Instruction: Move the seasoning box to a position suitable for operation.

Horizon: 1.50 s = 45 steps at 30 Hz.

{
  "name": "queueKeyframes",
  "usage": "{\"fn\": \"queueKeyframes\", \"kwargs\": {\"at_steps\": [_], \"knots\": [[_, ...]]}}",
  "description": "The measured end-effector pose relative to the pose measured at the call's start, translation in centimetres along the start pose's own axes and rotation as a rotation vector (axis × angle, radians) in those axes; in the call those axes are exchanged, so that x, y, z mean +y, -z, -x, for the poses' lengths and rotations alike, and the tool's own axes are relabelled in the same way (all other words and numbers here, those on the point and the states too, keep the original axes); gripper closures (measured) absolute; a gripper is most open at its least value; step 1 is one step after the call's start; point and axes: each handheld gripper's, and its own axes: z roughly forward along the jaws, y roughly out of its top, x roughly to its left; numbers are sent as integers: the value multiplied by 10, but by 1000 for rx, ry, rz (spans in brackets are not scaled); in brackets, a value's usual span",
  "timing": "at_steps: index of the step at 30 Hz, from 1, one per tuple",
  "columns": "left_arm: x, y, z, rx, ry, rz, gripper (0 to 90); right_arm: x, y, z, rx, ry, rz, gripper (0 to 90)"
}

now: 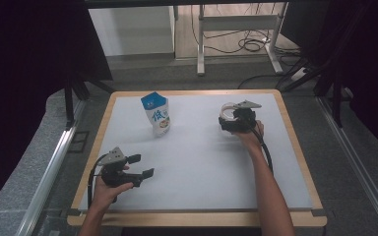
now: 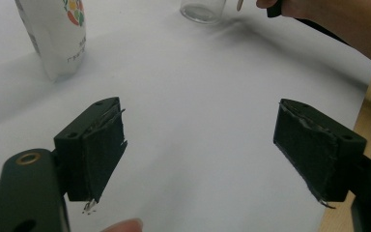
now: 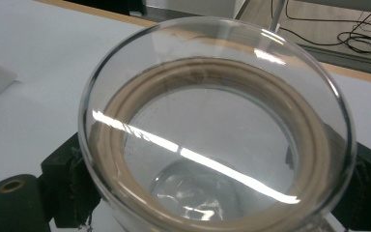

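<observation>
At the lower left of the high view, the left gripper [image 1: 140,165] rests on the white table [image 1: 202,162], its 2 jaws spread wide with nothing between them. Farther up, right of centre, the right gripper [image 1: 230,119] clasps a clear glass jar [image 1: 228,111]. A blue-topped milk carton [image 1: 156,114] stands upper left, well apart.

Table [image 1: 295,147]: pale wooden rim, white sheet [image 1: 202,167] over its top. Grey carpeted floor [image 1: 24,167] around it, metal rails [image 1: 49,172] along both sides. Black curtains [image 1: 24,54] hang left and right. Beyond the far edge, a white-framed desk [image 1: 236,22] stands on a lighter floor, with black cables [image 1: 248,45] coiled beneath it. Light even, soft shadows.
</observation>
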Motion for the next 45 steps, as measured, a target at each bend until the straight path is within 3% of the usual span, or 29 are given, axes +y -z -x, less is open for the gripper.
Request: {"fn": "queueKeyframes", "kwargs": {"at_steps": [11,19,27,33,45], "knots": [[-2,-3,0,6,-8,-13,183,-1,7,4,-3,-22,6,116],[-3,-6,-1,15,-3,-21,183,1,33,-5,26,33,40,116],[-5,-8,-1,18,4,-28,181,-3,60,-20,89,104,47,116],[-7,-9,-4,23,18,-33,180,-19,84,-36,145,144,36,116],[-8,-6,-8,46,54,-35,179,-39,116,-50,229,159,36,115]]}}
